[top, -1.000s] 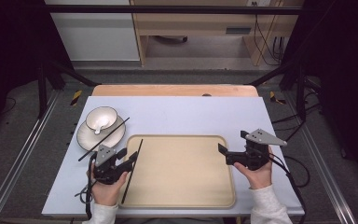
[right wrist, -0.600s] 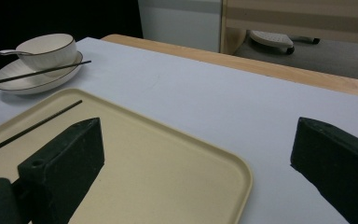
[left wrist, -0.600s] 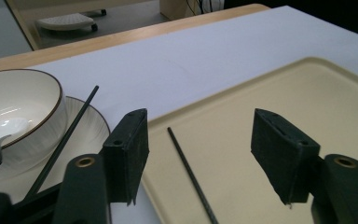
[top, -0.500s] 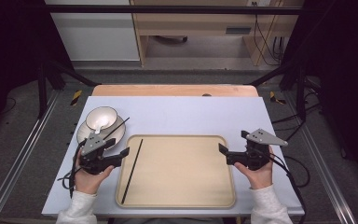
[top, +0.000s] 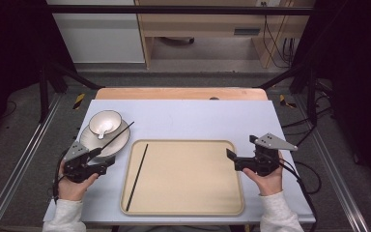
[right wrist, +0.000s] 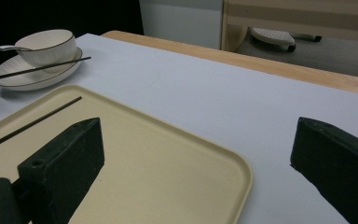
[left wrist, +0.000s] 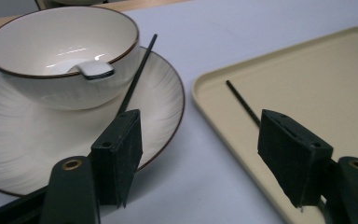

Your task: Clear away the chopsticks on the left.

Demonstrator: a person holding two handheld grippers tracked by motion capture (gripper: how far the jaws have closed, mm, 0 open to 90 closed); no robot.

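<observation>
Black and spread wide, my left tongs (top: 101,164) are hovering released at the near rim of the white plate (left wrist: 23,140), gripping nothing. One black chopstick (left wrist: 137,72) is lying across that plate, leaning against the white bowl (left wrist: 60,51) that is sitting on it, its near end running down behind the left jaw of these tongs; whether they are touching, I cannot tell. A white spoon (left wrist: 91,69) is resting inside the bowl. Just beside the plate, a second chopstick (top: 137,176) is lying along the left side of the beige tray (top: 188,205) on the pale blue surface (top: 193,121). Well apart, my right tongs (top: 232,157) are hanging released over the tray's right edge, jaws gaping, also holding nothing.
</observation>
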